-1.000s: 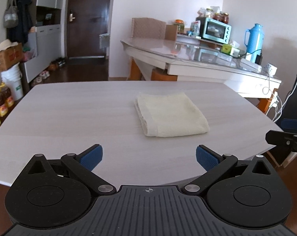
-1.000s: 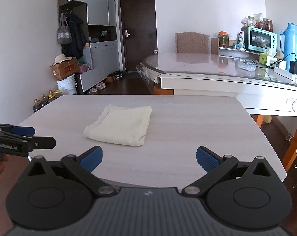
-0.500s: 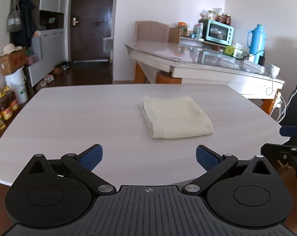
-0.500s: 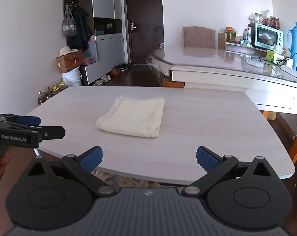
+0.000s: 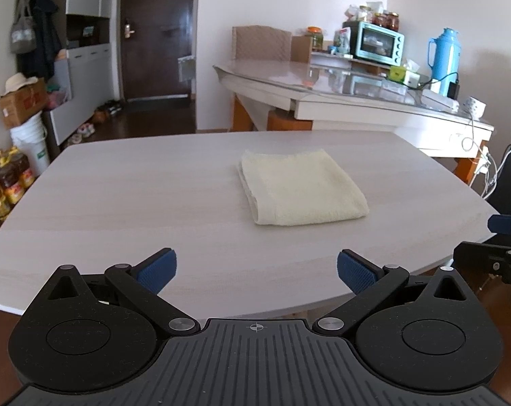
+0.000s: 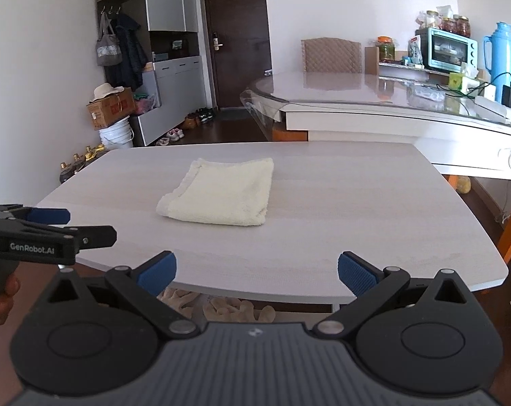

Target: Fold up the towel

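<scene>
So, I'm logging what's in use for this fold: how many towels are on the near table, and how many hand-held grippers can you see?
Towel, folded, lying on the table: 1
Hand-held grippers, both open and empty: 2 (left hand-held gripper, right hand-held gripper)
Total: 3

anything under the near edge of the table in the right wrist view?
Below the table edge, pale crumpled cloth lies on the floor, partly hidden by the tabletop and the right gripper. What kind of cloth cannot be told. On the table lies the folded towel.
</scene>
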A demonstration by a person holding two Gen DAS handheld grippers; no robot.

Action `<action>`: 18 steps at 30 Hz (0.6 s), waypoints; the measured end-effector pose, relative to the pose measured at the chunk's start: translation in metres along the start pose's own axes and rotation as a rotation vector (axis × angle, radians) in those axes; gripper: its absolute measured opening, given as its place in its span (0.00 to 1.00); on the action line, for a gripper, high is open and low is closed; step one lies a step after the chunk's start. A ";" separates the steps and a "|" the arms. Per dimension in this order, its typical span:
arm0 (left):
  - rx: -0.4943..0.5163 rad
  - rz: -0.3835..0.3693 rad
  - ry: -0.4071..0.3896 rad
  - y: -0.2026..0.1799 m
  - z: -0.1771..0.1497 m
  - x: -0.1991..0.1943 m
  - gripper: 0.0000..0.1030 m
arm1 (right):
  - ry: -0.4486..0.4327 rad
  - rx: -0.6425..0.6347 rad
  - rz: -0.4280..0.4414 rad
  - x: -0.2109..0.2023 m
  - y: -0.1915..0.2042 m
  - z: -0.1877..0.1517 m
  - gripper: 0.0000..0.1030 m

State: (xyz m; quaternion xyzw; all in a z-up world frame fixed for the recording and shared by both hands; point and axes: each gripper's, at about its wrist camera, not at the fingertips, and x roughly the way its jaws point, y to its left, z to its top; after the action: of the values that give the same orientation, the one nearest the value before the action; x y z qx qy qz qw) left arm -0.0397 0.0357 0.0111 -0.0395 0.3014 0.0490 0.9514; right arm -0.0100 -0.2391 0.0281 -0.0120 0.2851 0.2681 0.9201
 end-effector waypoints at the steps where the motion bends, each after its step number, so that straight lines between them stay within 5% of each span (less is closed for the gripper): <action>1: 0.001 0.000 0.001 0.000 -0.001 0.000 1.00 | 0.001 0.000 -0.002 0.000 0.000 0.000 1.00; 18: 0.014 -0.005 0.006 -0.003 -0.004 0.002 1.00 | 0.006 0.005 0.008 0.003 0.000 -0.003 1.00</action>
State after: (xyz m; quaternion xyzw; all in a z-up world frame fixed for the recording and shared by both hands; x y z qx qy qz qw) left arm -0.0397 0.0325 0.0067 -0.0340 0.3045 0.0443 0.9509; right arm -0.0091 -0.2383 0.0238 -0.0097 0.2885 0.2709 0.9183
